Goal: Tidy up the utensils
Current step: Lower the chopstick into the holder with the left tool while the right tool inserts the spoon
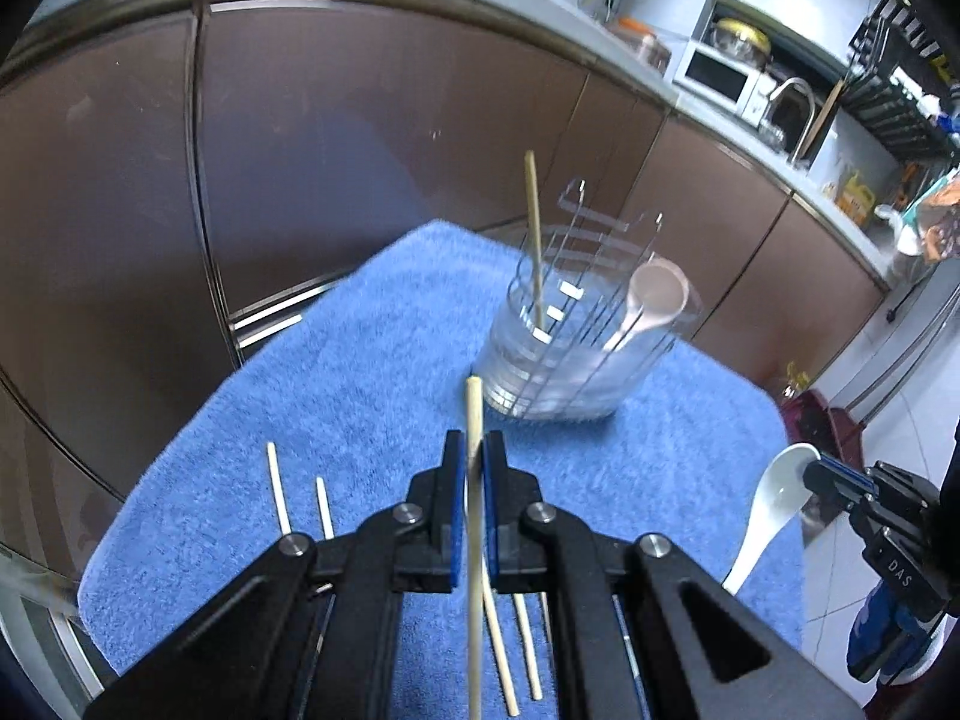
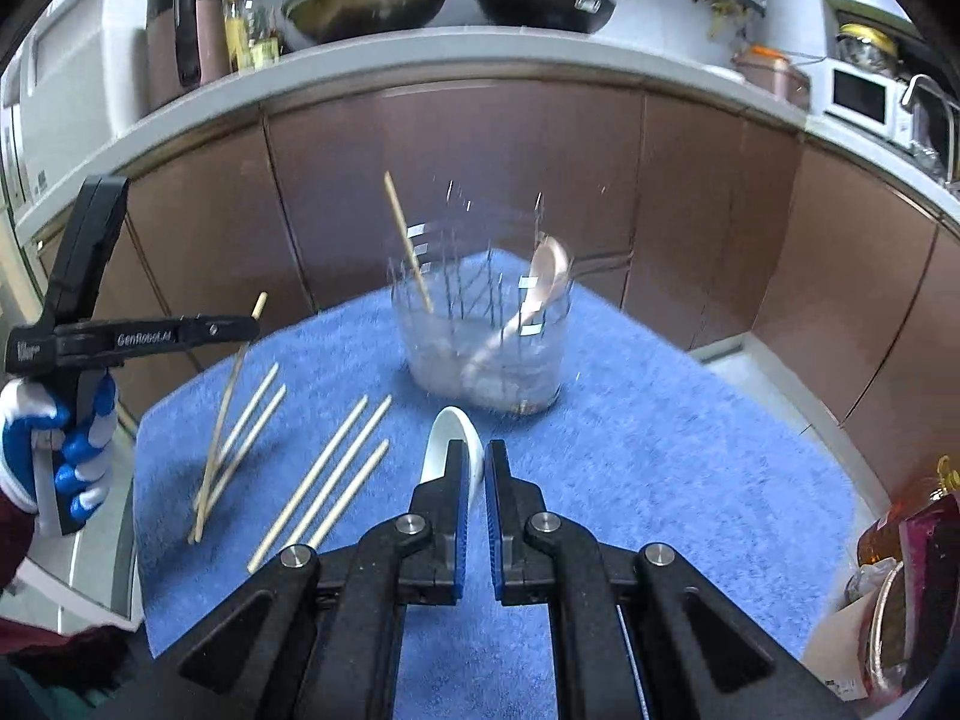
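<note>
A clear utensil holder (image 1: pixel 570 330) (image 2: pixel 486 330) stands on the blue towel (image 1: pixel 360 360) (image 2: pixel 660 450). It holds one wooden chopstick (image 1: pixel 535 240) (image 2: pixel 408 240) and a pinkish spoon (image 1: pixel 651 303) (image 2: pixel 543 288). My left gripper (image 1: pixel 474 456) (image 2: pixel 255 324) is shut on a wooden chopstick (image 1: pixel 474 420) (image 2: pixel 225 414) held upright above the towel. My right gripper (image 2: pixel 474 462) (image 1: pixel 810 471) is shut on a white spoon (image 2: pixel 453 441) (image 1: pixel 771 516). Several more chopsticks (image 2: pixel 336 474) (image 1: pixel 279 495) lie on the towel.
Brown cabinet doors (image 1: pixel 360 150) (image 2: pixel 510 180) rise behind the towel under a counter with pans (image 2: pixel 540 0), bottles (image 2: pixel 240 30) and a microwave (image 1: pixel 717 75) (image 2: pixel 861 99). A bag and items (image 2: pixel 900 570) sit at the right edge.
</note>
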`<state>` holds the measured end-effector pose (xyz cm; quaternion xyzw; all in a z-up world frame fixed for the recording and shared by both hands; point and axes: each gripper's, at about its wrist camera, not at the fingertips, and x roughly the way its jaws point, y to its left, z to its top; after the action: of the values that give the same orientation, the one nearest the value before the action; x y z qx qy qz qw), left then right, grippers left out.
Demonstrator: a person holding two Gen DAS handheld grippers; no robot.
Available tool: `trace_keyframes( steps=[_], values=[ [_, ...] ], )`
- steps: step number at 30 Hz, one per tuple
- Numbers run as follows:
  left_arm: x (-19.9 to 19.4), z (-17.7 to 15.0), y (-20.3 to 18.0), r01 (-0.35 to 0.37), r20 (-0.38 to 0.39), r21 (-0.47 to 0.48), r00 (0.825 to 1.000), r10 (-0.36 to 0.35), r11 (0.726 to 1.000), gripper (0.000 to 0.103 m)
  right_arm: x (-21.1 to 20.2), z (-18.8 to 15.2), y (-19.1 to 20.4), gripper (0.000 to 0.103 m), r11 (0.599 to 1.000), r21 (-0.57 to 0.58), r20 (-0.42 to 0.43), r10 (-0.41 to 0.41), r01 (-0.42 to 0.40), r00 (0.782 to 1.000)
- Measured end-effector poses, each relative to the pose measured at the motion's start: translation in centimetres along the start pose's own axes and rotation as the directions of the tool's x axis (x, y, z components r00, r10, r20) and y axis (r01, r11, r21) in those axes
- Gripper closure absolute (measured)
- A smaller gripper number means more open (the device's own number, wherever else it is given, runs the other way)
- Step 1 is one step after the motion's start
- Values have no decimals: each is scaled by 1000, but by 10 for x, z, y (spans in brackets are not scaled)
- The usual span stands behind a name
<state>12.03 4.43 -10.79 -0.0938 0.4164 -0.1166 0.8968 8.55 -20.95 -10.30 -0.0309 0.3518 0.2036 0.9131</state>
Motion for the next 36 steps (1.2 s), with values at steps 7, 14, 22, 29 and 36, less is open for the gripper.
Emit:
trace_keyframes(
  steps=[7, 14, 22, 29, 36],
  values=[
    [-33, 28, -14, 38, 131, 3, 991, -38, 999, 98, -25, 35, 0, 97, 996, 22, 131, -88, 86, 987],
    [-56, 90, -51, 54, 319, 15, 946, -56, 998, 98, -29, 86, -3, 97, 987, 51, 273, -161, 153, 948],
    [-38, 148, -88, 2, 524, 20, 852, -13, 1000, 98, 0, 126, -12, 97, 976, 81, 376, -219, 203, 901],
    [18, 153, -101, -90, 590, 27, 805, 57, 996, 98, 39, 130, -14, 97, 965, 73, 401, -260, 252, 878],
    [58, 140, -88, -121, 604, -25, 789, 112, 992, 98, 77, 119, -18, 96, 960, 76, 387, -277, 269, 879]
  ],
)
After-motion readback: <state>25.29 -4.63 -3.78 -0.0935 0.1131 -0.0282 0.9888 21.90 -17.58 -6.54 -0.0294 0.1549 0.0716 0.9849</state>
